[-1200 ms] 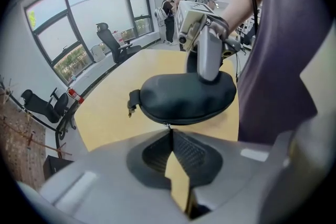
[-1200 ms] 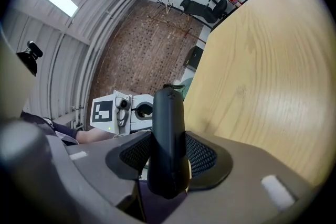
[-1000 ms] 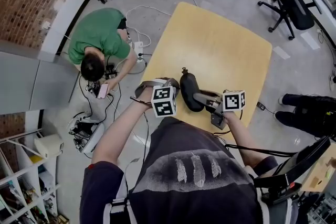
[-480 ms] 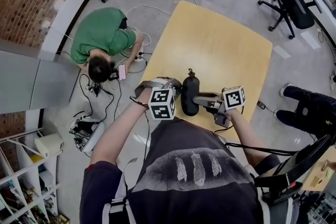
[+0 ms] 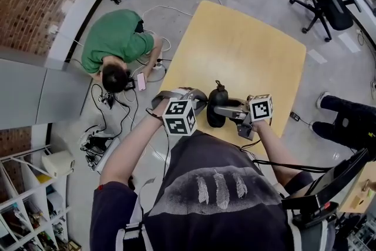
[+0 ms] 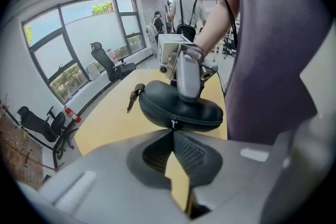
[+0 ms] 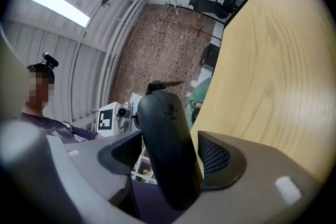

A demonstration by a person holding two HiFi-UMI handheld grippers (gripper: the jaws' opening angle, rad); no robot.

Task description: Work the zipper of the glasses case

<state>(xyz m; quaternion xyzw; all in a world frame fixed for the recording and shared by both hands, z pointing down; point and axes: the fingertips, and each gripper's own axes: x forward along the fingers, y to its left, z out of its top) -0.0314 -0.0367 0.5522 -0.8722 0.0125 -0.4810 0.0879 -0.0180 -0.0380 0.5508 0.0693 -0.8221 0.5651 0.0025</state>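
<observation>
Your left gripper point(image 6: 172, 132) clenches the zipper pull point(image 6: 172, 124). Your right gripper point(image 7: 170, 157), at three o'clock, has just loosened around the still-zipped glasses case point(image 7: 160, 120).

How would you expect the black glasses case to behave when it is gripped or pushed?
The glasses case looks like a moulded semi-rigid shell, so it probably keeps its shape under grip. Its rounded, elongated body may rock or roll if pushed on the table. The matte fabric-like surface likely resists slipping.

Open tabletop point(image 5: 247, 50) beyond glasses case point(image 5: 216, 107) (crouching person point(image 5: 114, 38) seemingly near its left edge)
</observation>
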